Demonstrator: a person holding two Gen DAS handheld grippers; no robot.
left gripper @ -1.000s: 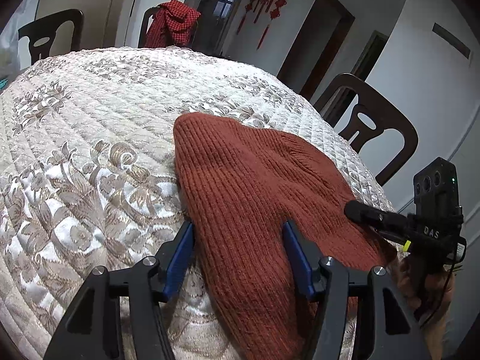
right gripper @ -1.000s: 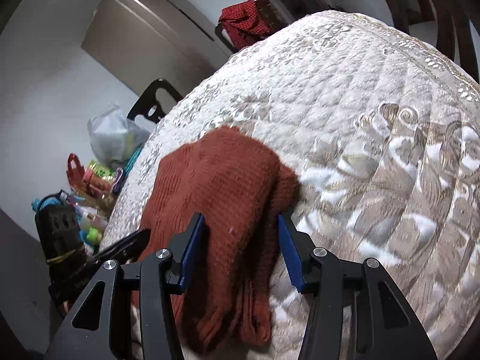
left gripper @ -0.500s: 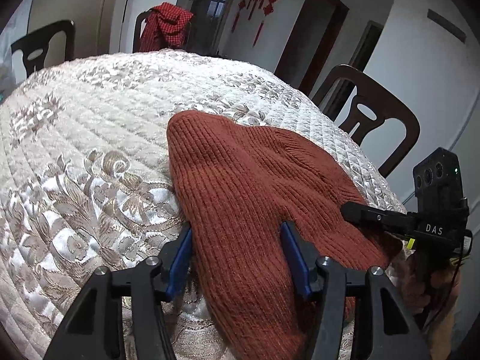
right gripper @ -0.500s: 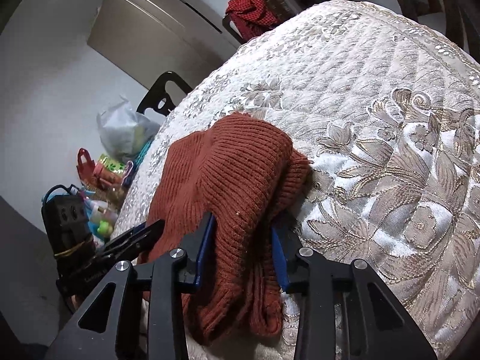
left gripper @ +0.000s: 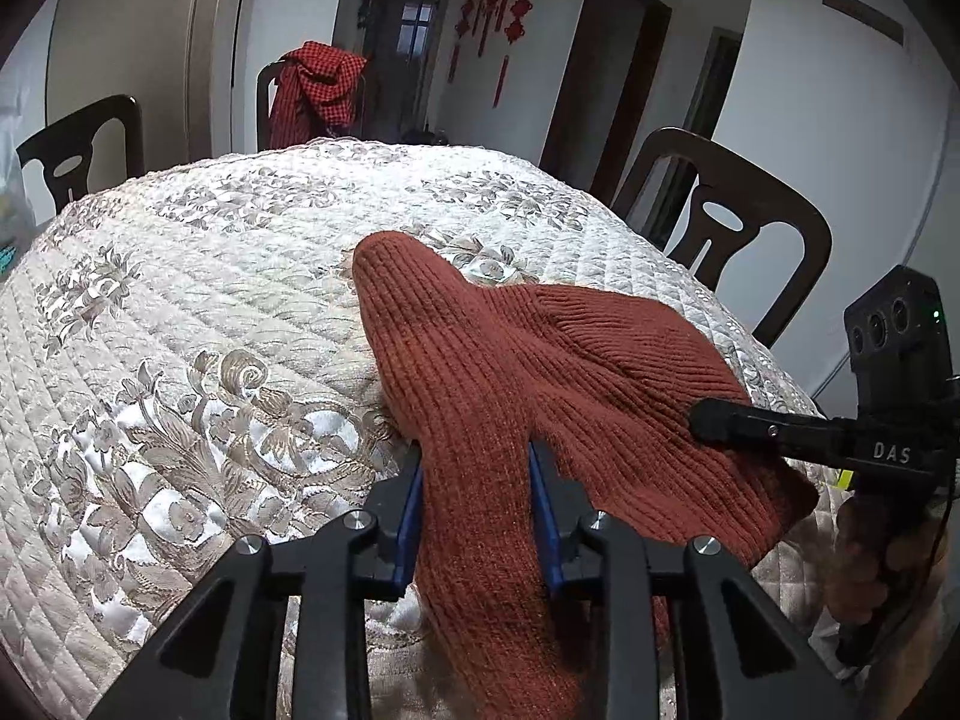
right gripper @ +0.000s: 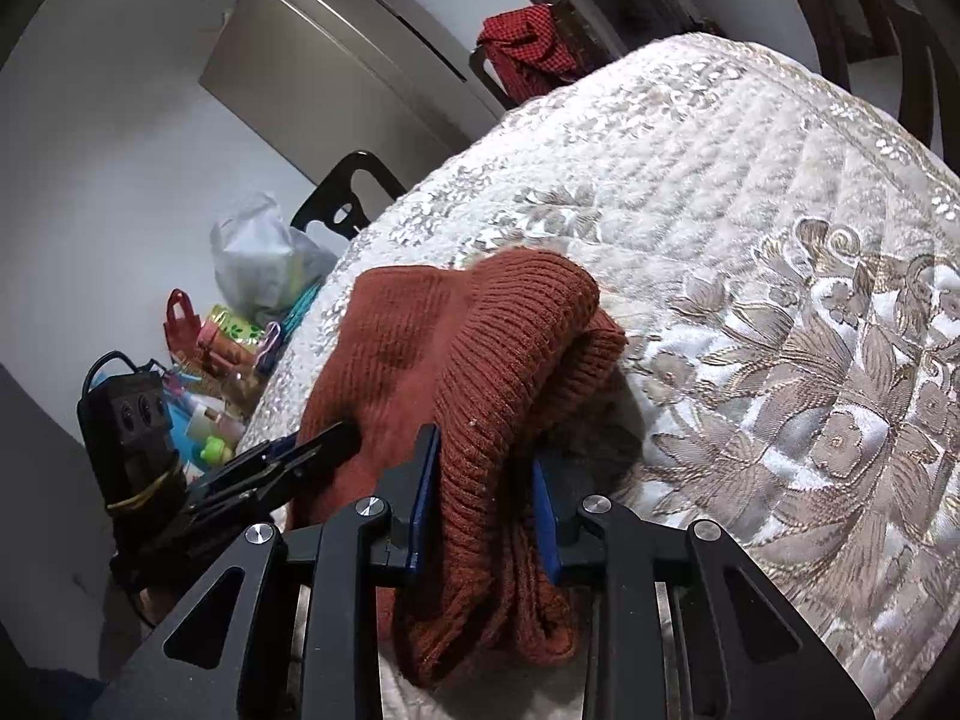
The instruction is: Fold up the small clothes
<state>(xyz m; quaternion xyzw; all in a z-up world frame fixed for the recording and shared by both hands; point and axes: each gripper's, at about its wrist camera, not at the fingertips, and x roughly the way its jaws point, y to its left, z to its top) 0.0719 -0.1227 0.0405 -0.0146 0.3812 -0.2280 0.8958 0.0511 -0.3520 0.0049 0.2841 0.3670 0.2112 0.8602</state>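
Rust-red knitted garment [left gripper: 540, 372] on the quilted tablecloth [left gripper: 180, 312] is pinched at its near edge by both just-closing grippers, left gripper [left gripper: 477, 510] and right gripper [right gripper: 485, 498].

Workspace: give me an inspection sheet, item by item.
Surface: round table under a quilted floral cover.
Job's things: rust knit hat at the near edge, partly bunched.
Clutter: bags and small toys beside the table.
Grippers: left claw and right claw have just been closing; each now pinches a fold of the hat.
Cables: one black cable on the left unit.
Surroundings: dark chairs, one draped with a red checked cloth; red wall ornaments.
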